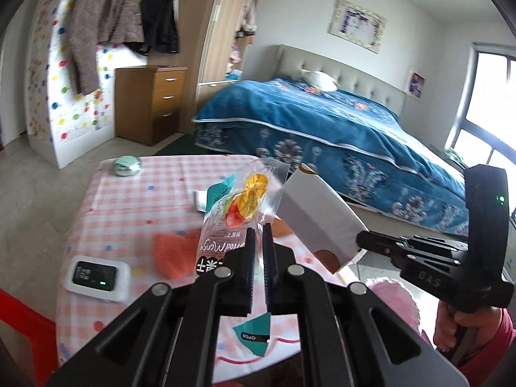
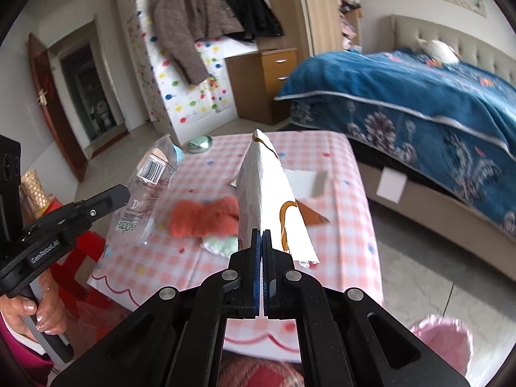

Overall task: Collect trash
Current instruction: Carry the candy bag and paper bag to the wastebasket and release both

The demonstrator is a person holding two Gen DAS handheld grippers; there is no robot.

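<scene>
Claws, both clamped: left claw [image 1: 258,230] on snack wrapper [image 1: 240,204], right claw [image 2: 262,237] on white carton [image 2: 267,193] (neither binned); paper scraps [image 2: 304,180] remained on desk [image 2: 348,213].

R gripper [image 2: 262,235] was clamped on a white paper carton [image 2: 267,193] w/ brown markings, carton sticking up and away over the pink checked table [image 2: 354,193]. At left, the L gripper [image 2: 121,195] pinched a clear plastic snack bag [image 2: 145,190], barcode facing the cam, a hand [image 2: 35,312] gripping its handle. On the table: orange cloth [image 2: 203,216], pale green cloth [image 2: 222,245] just beside it, a round green tin [image 2: 200,144] at the far edge, white paper [image 2: 306,179] behind the carton. Pink-lined bin [image 2: 445,338] on the floor at lower right. Blue-covered bed [image 2: 419,96] beyond.
</scene>
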